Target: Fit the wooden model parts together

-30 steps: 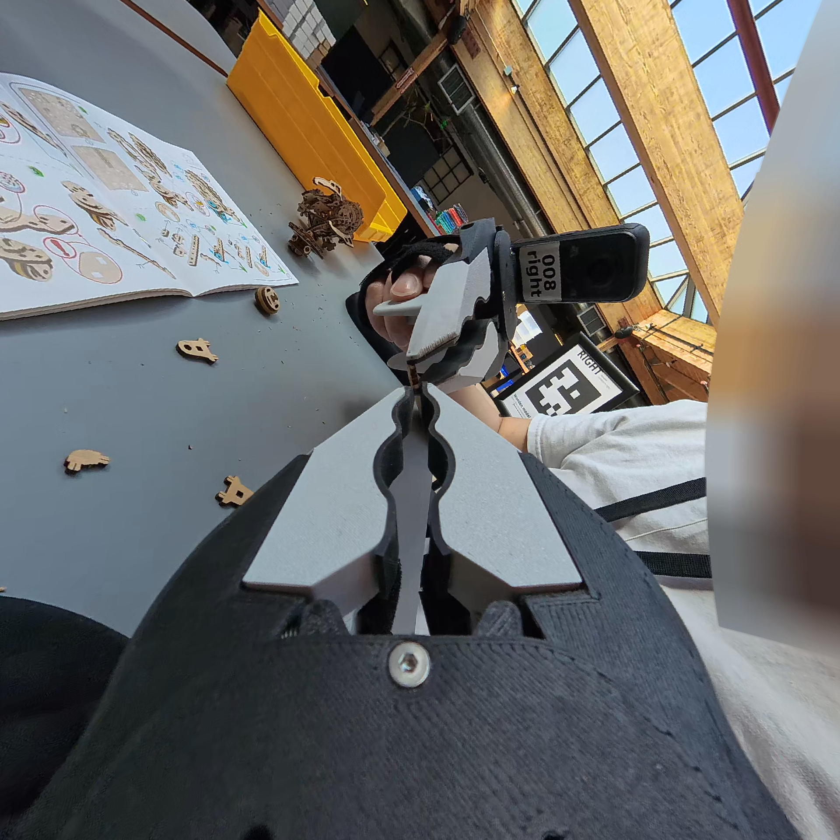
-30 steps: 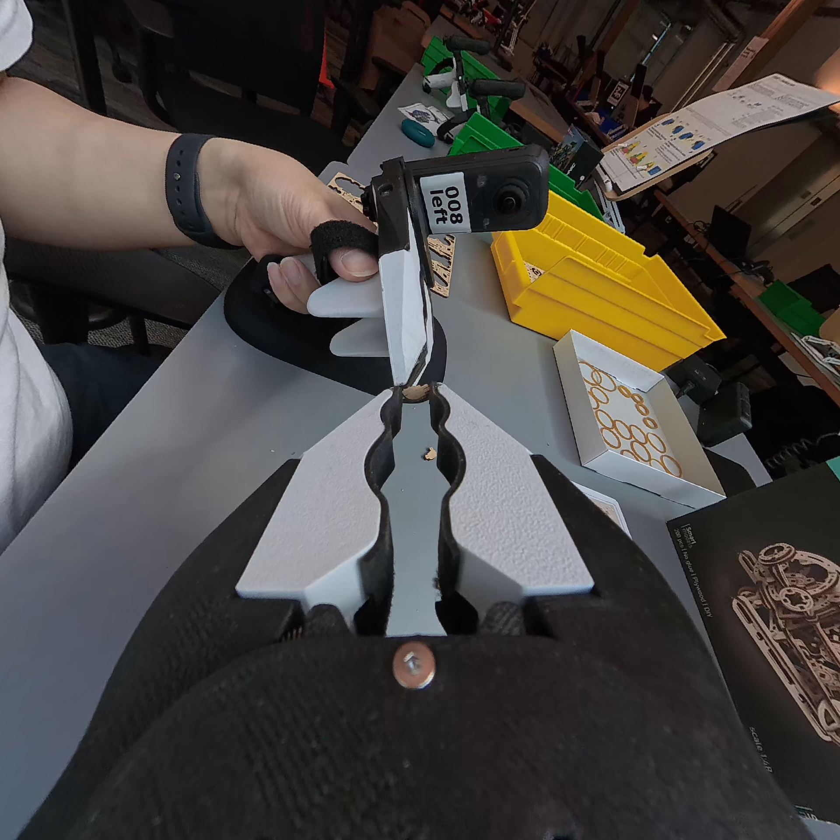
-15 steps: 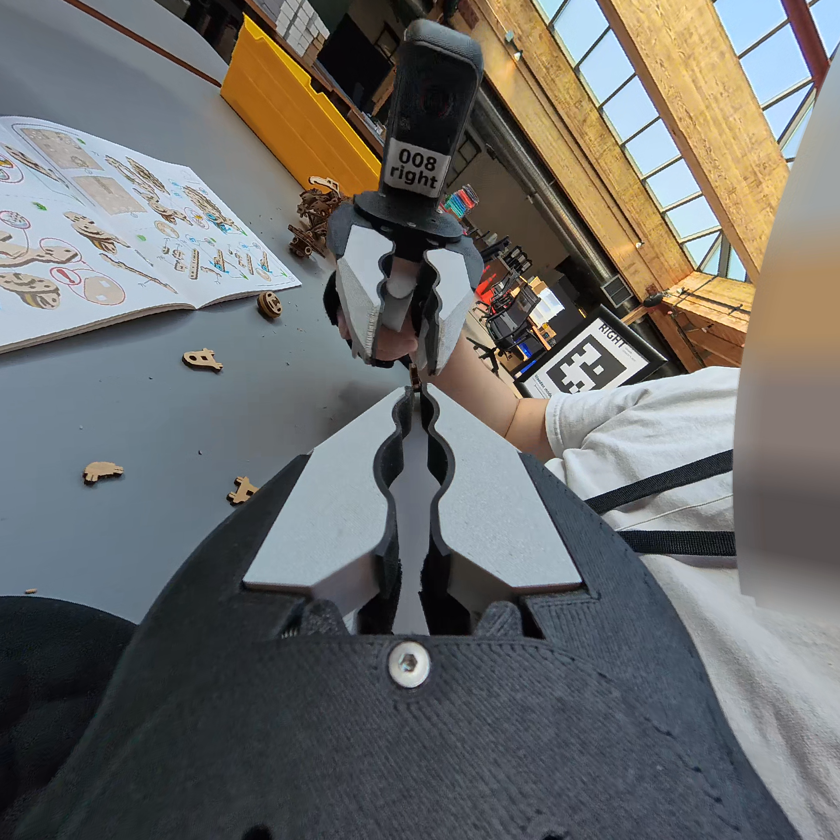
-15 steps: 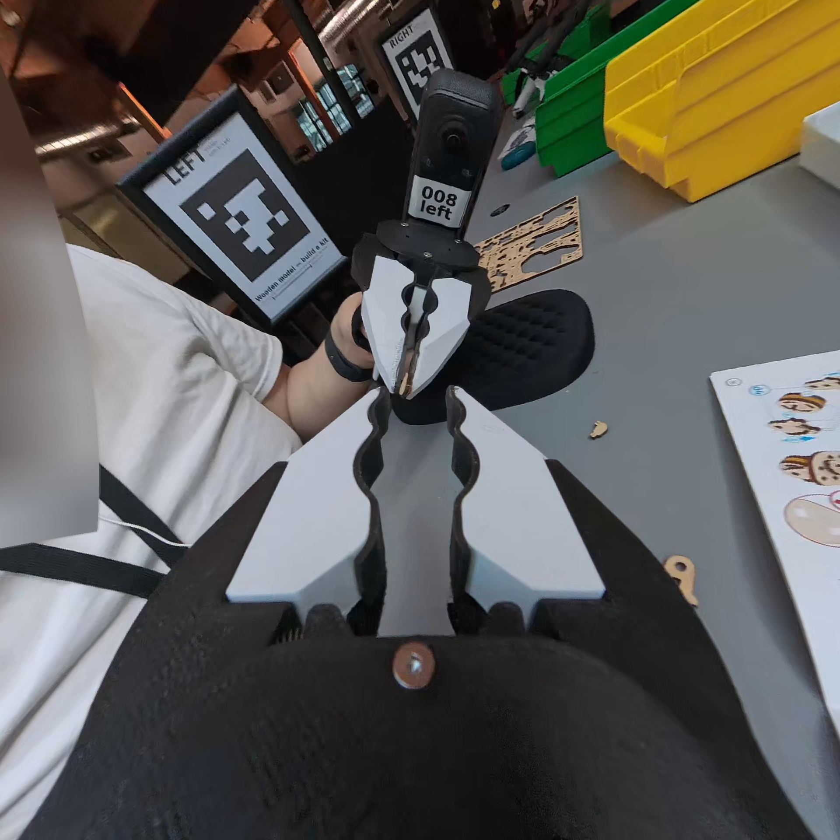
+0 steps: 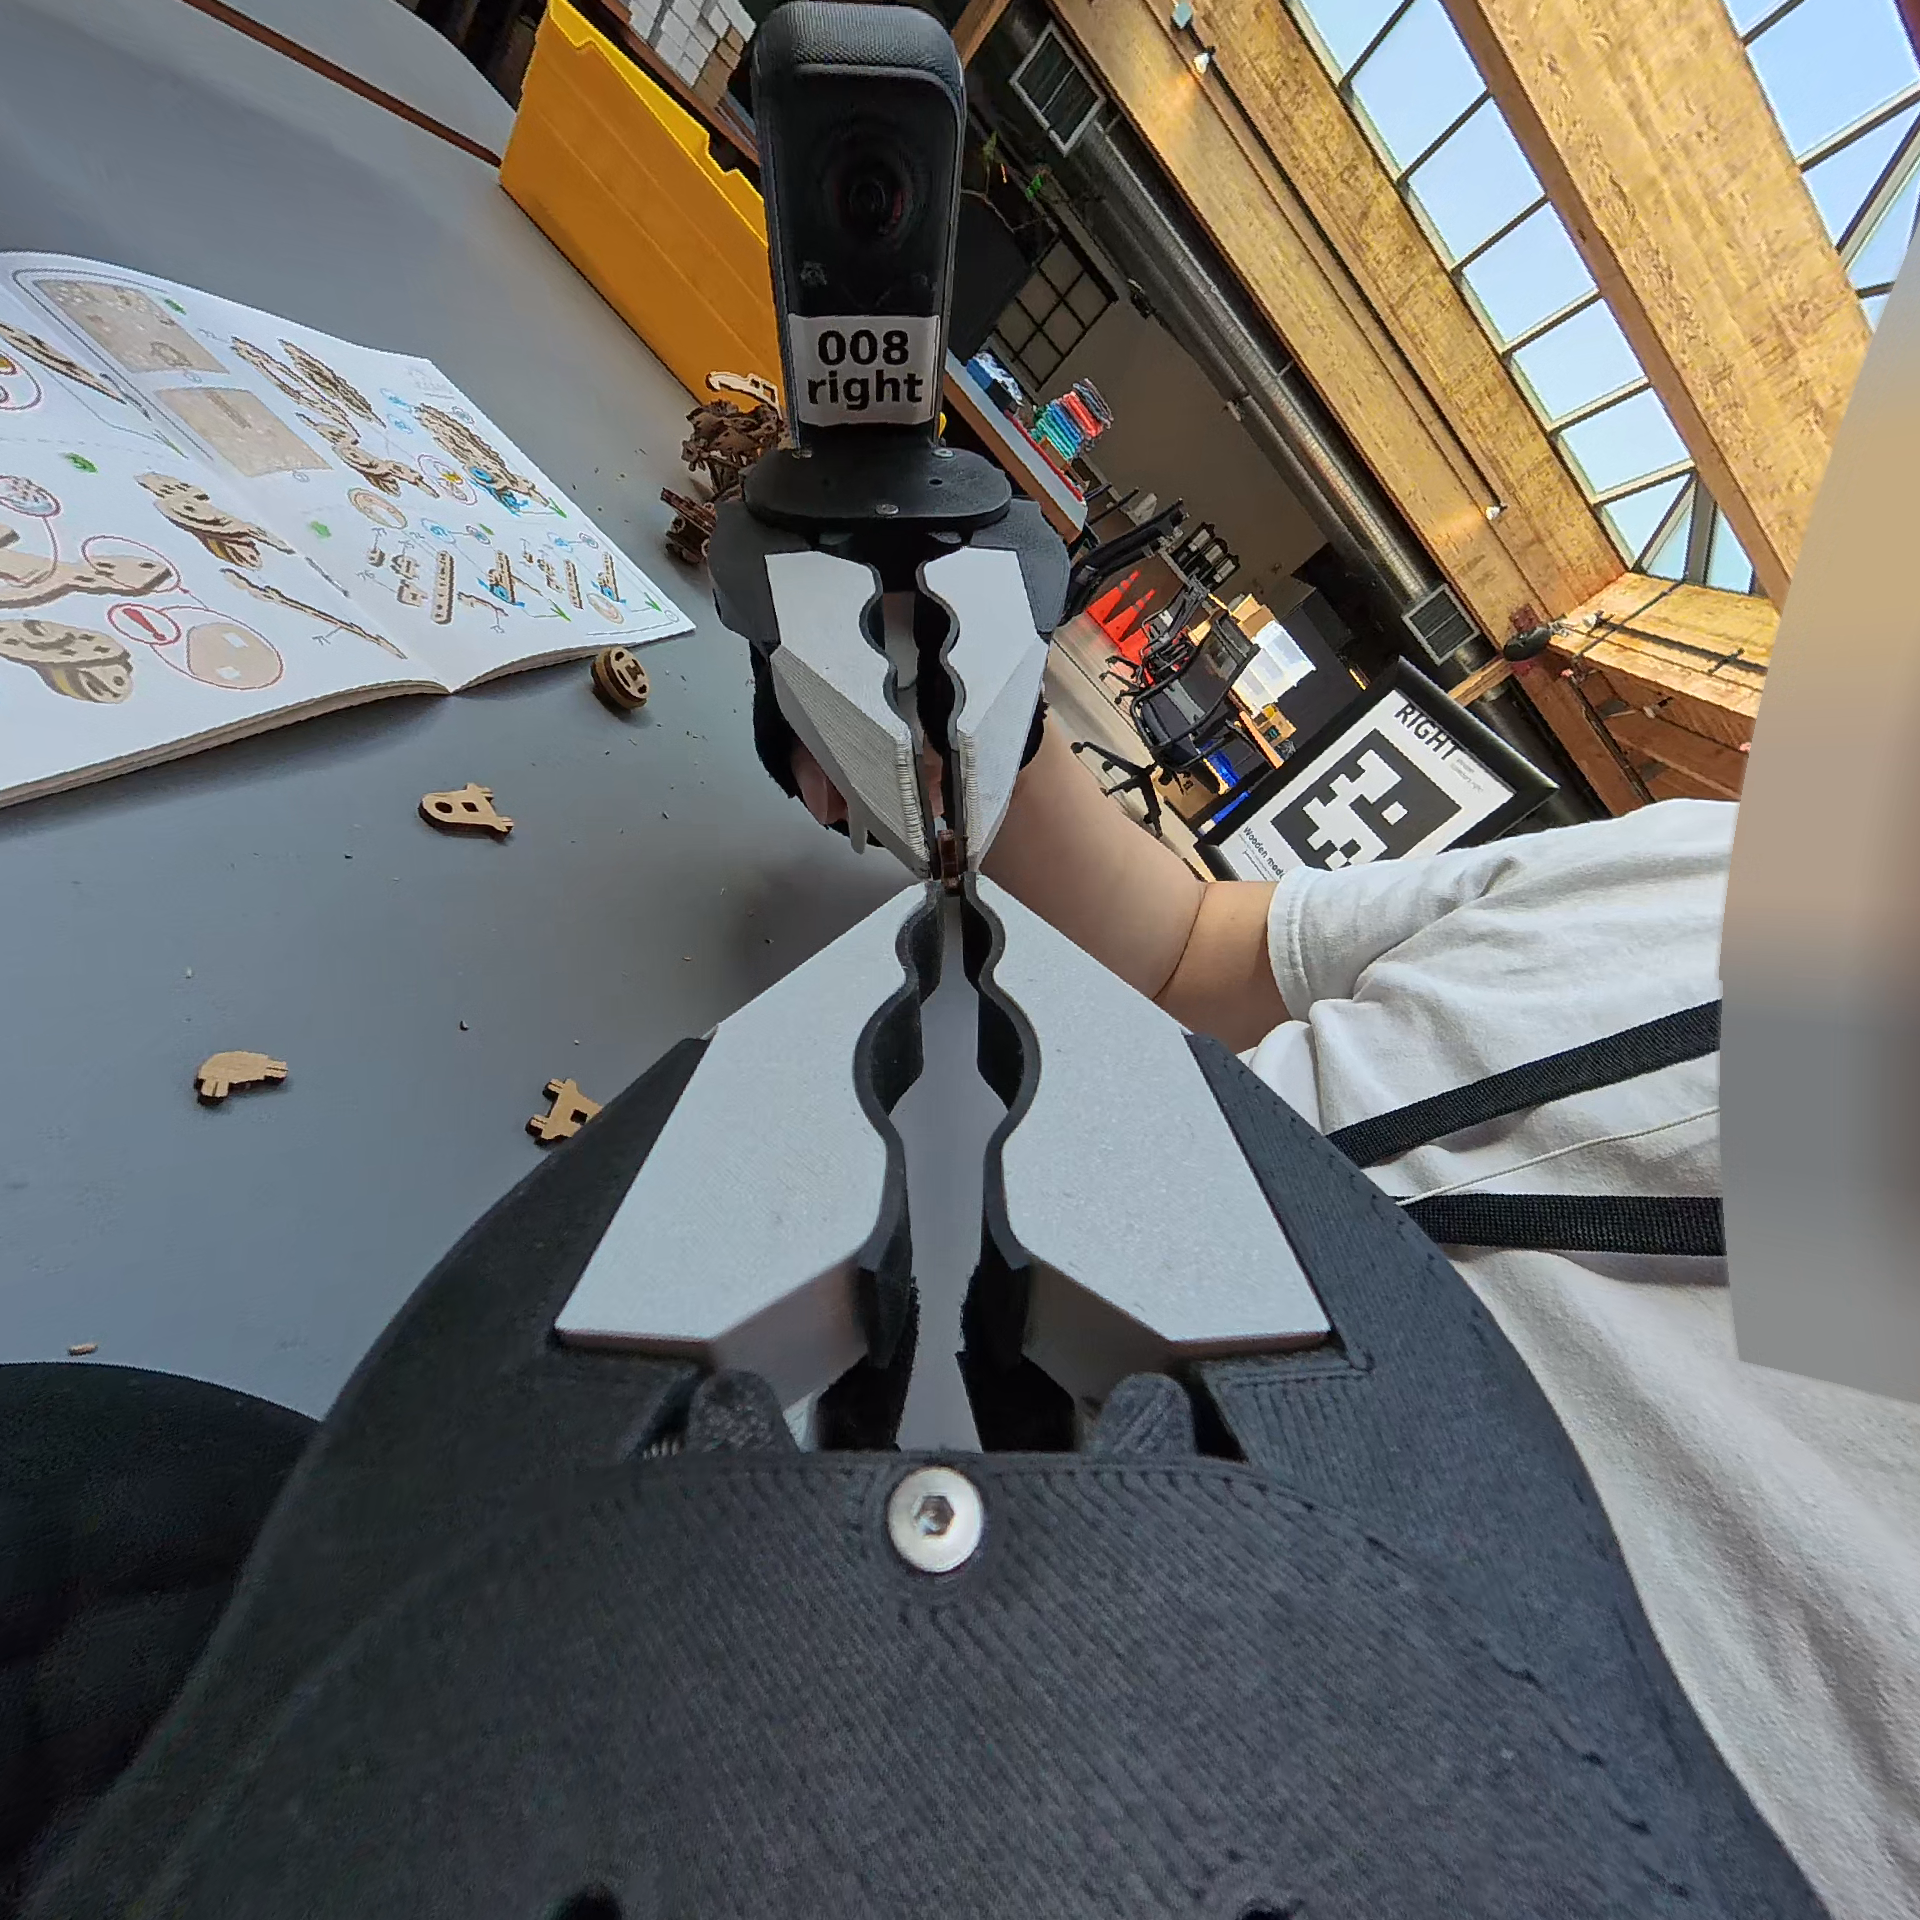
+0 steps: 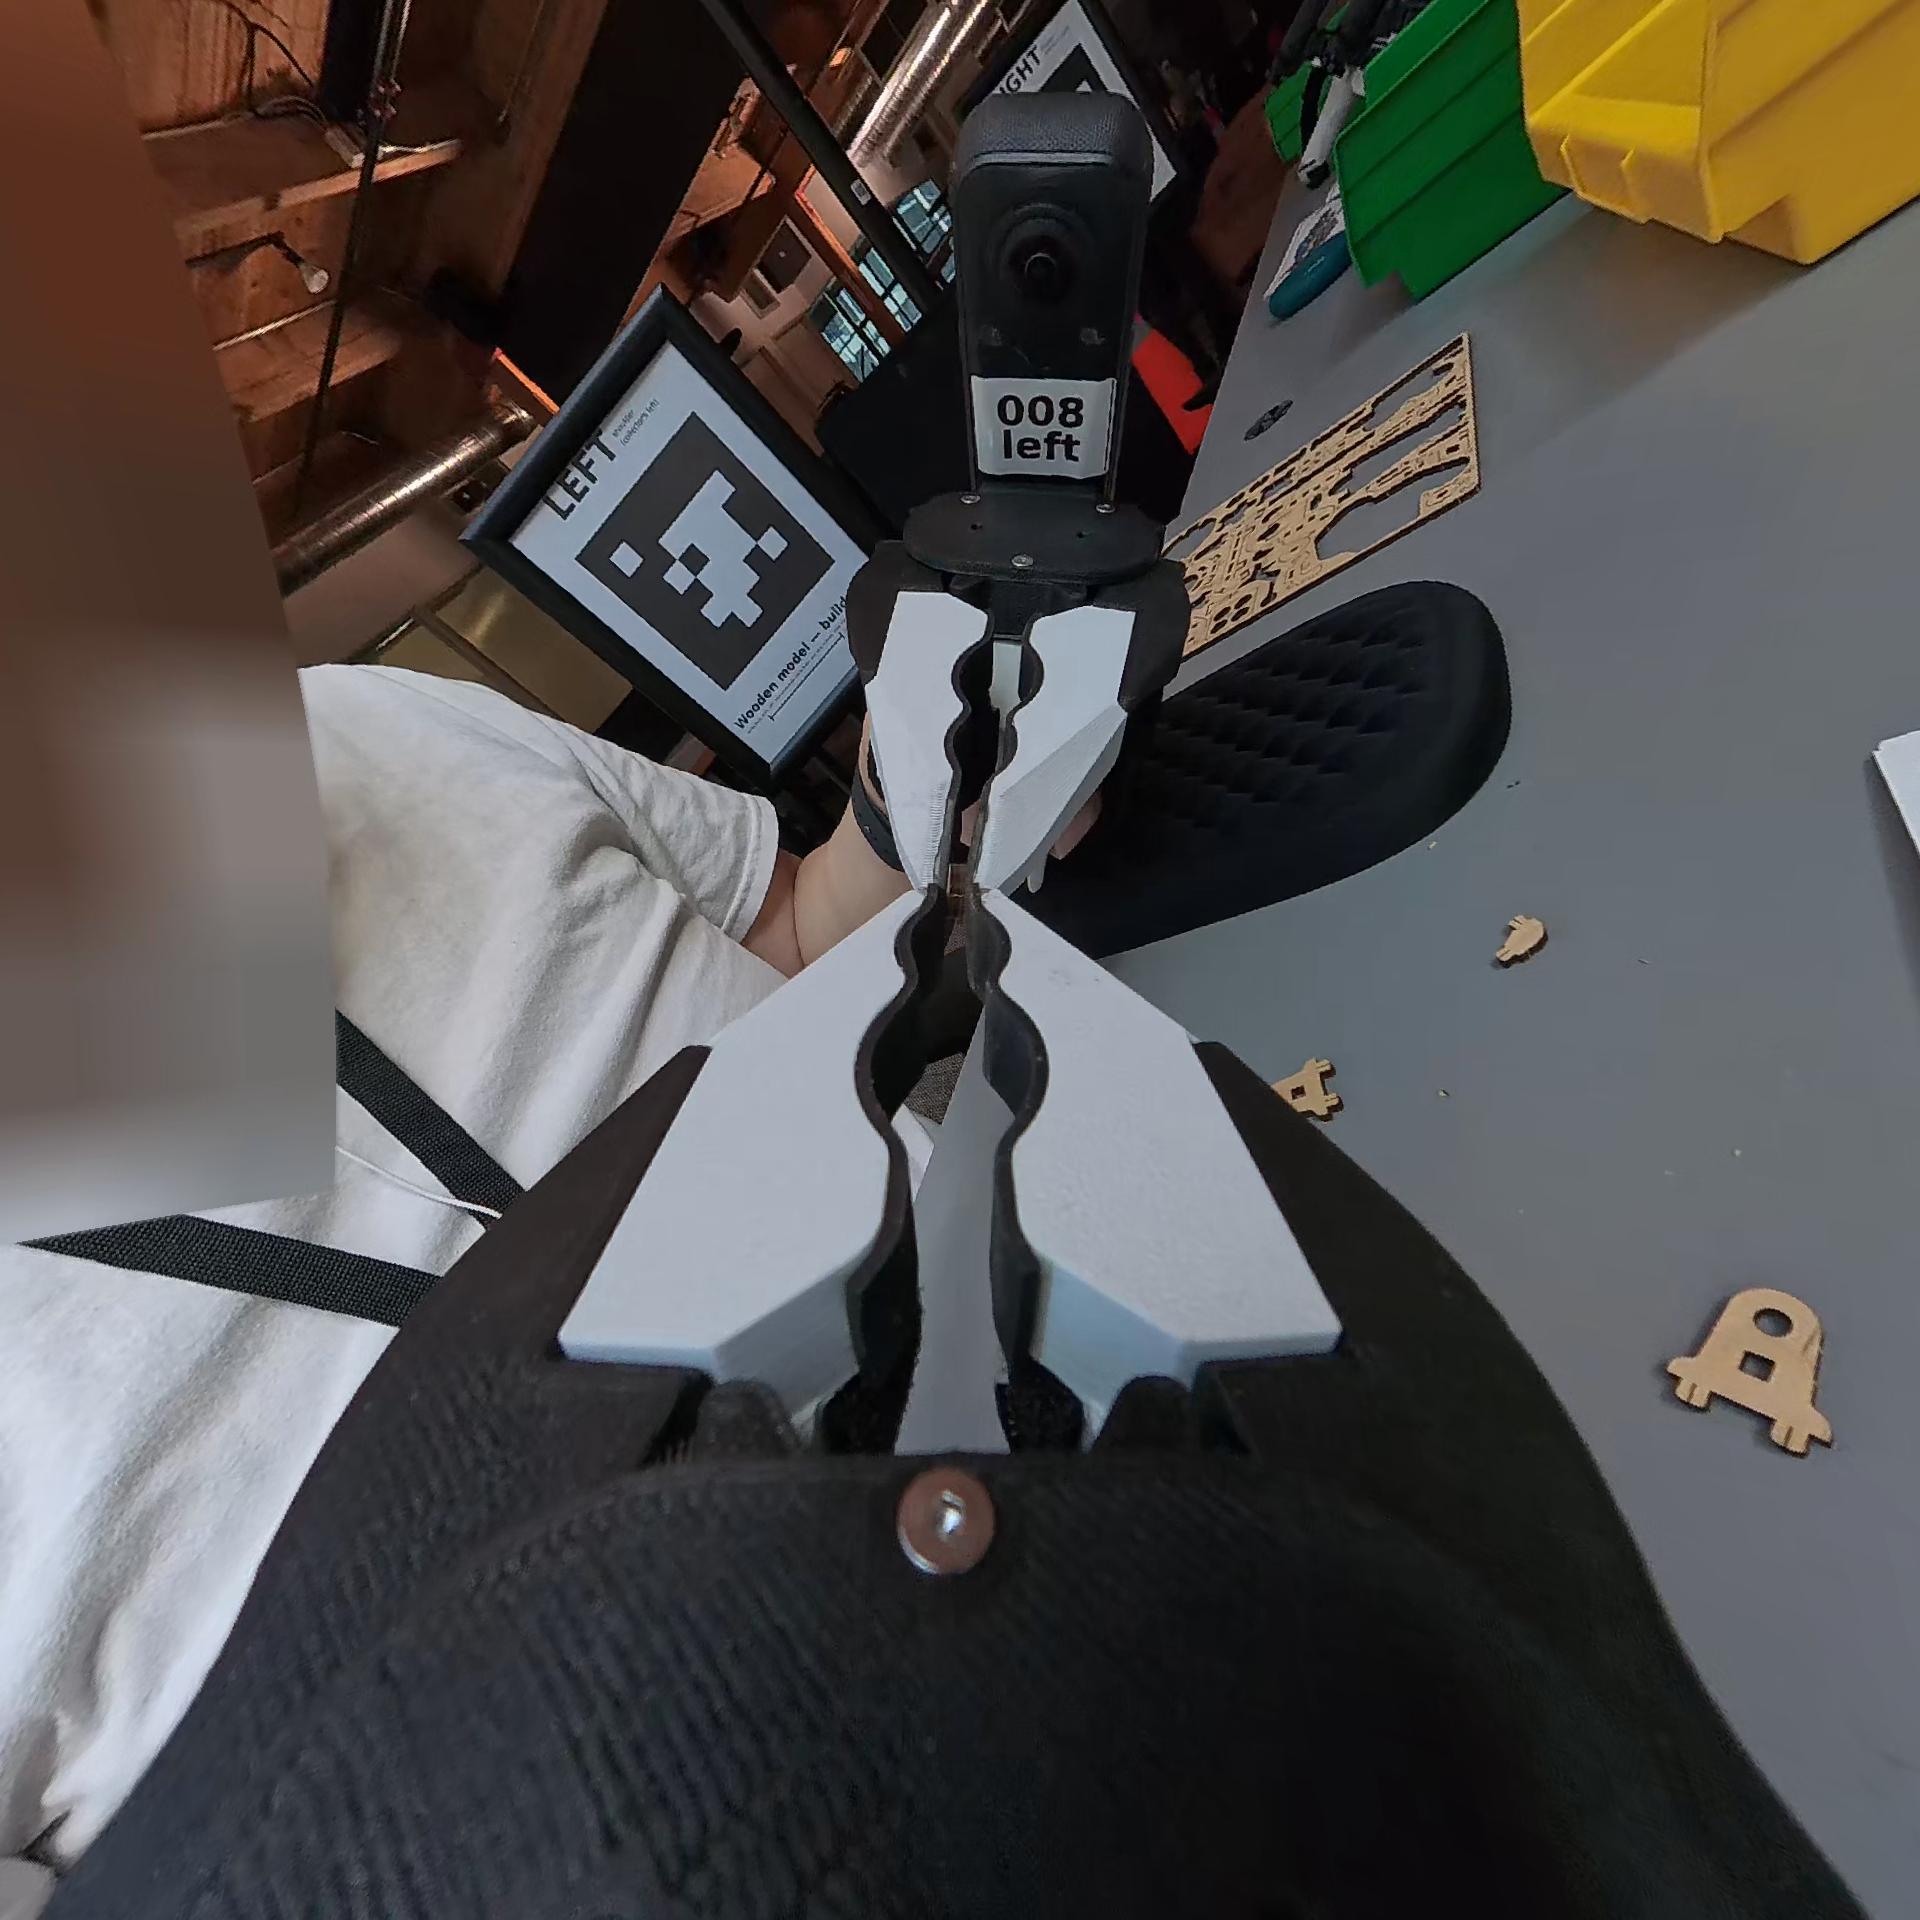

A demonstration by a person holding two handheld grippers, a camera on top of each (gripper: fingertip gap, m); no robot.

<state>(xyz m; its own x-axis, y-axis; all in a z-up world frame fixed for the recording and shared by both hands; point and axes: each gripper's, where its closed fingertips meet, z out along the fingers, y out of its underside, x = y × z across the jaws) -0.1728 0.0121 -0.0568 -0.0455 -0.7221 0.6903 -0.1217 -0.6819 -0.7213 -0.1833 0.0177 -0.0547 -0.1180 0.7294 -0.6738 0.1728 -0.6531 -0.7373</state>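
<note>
Tip to tip: both tongs pinching one tiny wooden part up in the air

The small wooden part (image 5: 947, 860) sits right where the two tips meet, held above the grey tabletop (image 5: 312, 935); it's so small I can't tell if it's one piece or two. Left tongs (image 5: 947, 896) are clenched on its near end, right tongs (image 5: 940, 844) are clamped on the far end, pointing straight back at them. Loose cut-out pieces (image 5: 465, 808) lie scattered on the tabletop, an open instruction booklet (image 5: 260, 499) just past them, then a yellow bin (image 5: 623, 197). The other view shows a punched-out wooden sheet (image 6: 1340, 499) beside a black pad (image 6: 1299, 748).
</note>
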